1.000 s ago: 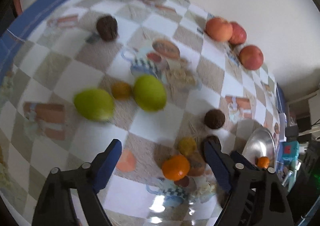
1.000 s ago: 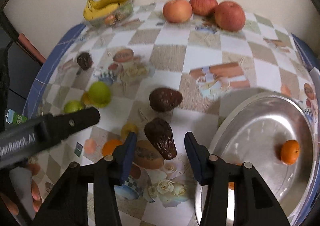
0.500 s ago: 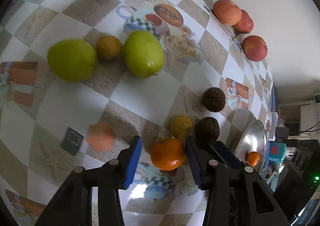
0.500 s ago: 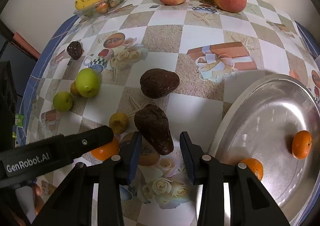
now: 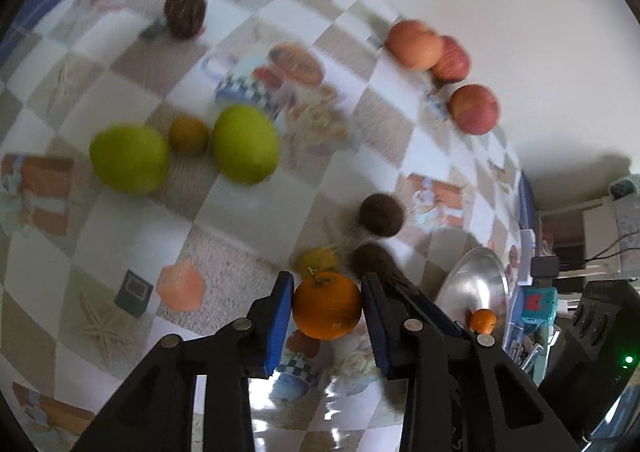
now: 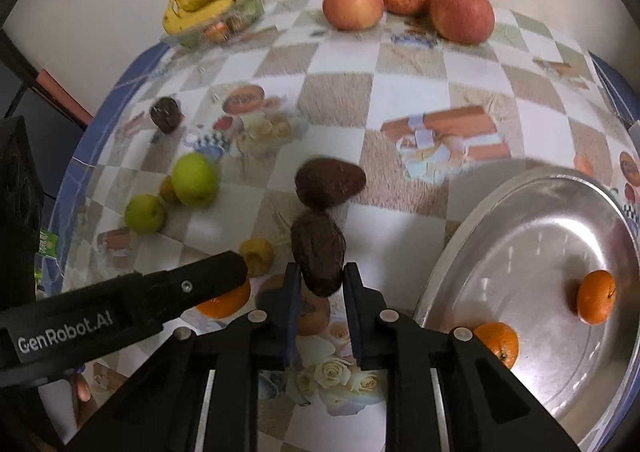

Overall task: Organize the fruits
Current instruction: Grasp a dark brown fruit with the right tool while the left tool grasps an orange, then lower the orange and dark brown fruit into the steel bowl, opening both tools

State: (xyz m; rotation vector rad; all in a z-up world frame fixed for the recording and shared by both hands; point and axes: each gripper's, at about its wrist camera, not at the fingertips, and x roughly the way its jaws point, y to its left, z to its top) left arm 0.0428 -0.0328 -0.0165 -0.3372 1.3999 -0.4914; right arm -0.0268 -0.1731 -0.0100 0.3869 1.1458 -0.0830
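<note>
In the left wrist view, the left gripper (image 5: 326, 312) has its blue pads pressed against both sides of an orange (image 5: 327, 305) above the checkered tablecloth (image 5: 248, 236), with a small yellow fruit (image 5: 316, 259) just behind it and two green apples (image 5: 245, 149) farther back. In the right wrist view, the right gripper (image 6: 318, 292) is clamped on the lower end of a dark brown avocado (image 6: 318, 252), beside a silver tray (image 6: 532, 264) holding two oranges (image 6: 596, 296).
</note>
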